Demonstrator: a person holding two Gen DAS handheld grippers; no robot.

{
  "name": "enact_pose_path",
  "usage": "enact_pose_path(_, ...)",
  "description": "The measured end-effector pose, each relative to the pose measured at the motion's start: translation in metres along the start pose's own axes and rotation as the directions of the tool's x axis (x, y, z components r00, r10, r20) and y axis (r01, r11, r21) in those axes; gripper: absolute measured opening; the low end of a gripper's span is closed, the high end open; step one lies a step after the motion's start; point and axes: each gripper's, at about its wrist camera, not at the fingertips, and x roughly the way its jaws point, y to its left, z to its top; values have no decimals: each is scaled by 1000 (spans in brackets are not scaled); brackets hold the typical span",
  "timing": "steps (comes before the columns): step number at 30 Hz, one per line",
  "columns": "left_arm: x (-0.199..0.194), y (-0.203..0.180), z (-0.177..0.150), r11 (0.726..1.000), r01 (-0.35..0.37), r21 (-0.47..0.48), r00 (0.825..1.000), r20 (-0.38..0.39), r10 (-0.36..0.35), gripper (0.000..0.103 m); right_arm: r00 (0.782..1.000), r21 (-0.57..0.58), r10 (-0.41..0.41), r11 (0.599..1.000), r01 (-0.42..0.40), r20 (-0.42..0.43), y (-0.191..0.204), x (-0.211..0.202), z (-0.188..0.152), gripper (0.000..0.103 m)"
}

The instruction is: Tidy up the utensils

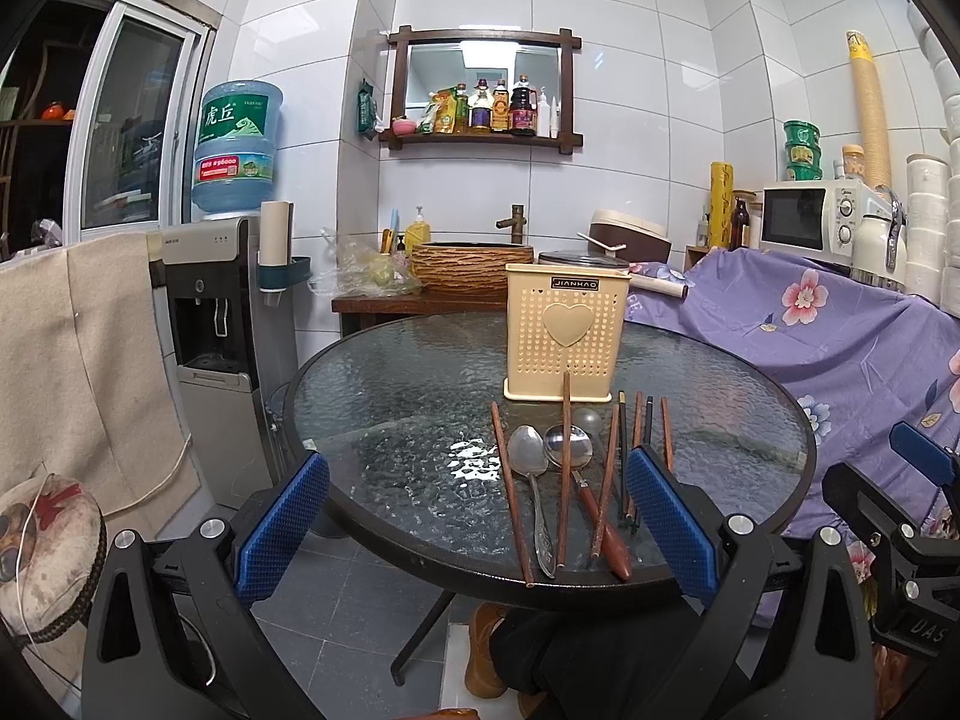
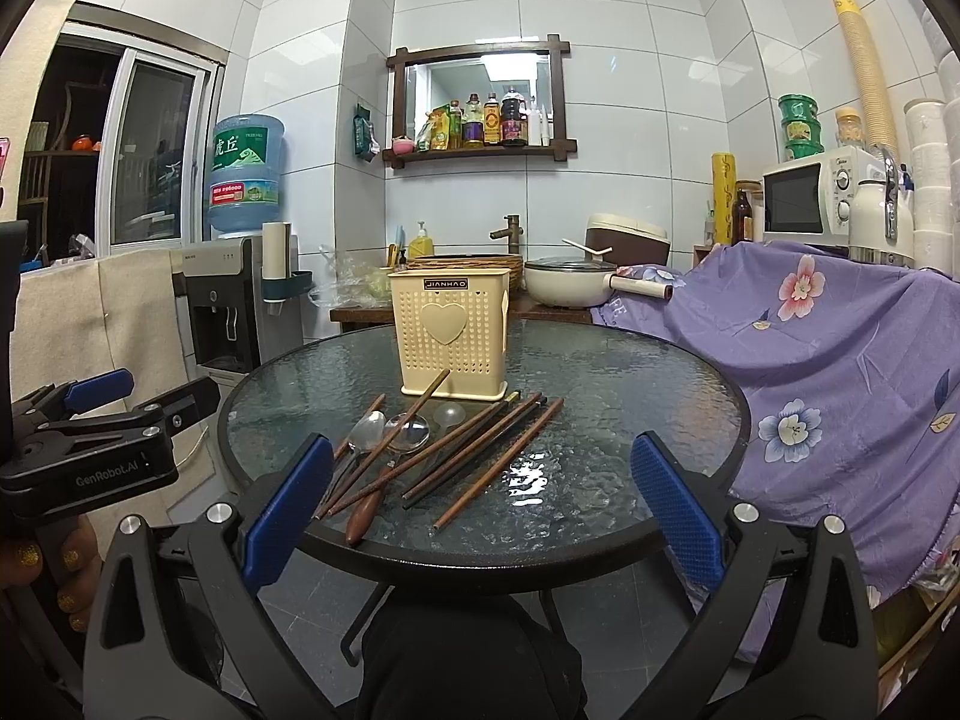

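Observation:
A cream perforated utensil holder (image 1: 564, 333) (image 2: 453, 339) stands upright on a round glass table (image 1: 390, 408) (image 2: 630, 396). In front of it lie several brown and dark chopsticks (image 1: 606, 480) (image 2: 498, 465), a metal spoon (image 1: 528, 456) (image 2: 366, 429), a ladle with a wooden handle (image 1: 567, 444) (image 2: 408, 432) and a clear plastic spoon (image 2: 449, 414). My left gripper (image 1: 480, 474) is open and empty, held short of the table's near edge. My right gripper (image 2: 483, 462) is open and empty, also held before the near edge. The left gripper also shows at the left of the right wrist view (image 2: 144, 396).
A purple floral cloth (image 1: 840, 336) (image 2: 840, 360) covers furniture to the right of the table. A water dispenser (image 1: 216, 312) and a beige cloth (image 1: 78, 360) stand to the left. A counter with a basin (image 1: 471, 264) and a pot (image 2: 567, 282) lies behind.

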Motion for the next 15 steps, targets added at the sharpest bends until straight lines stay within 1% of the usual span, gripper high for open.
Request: enact_pose_path(15, 4, 2, -5, 1000, 8, 0, 1000, -18, -8, 97, 1000, -7, -5, 1000, 5, -12, 3, 5, -4, 98)
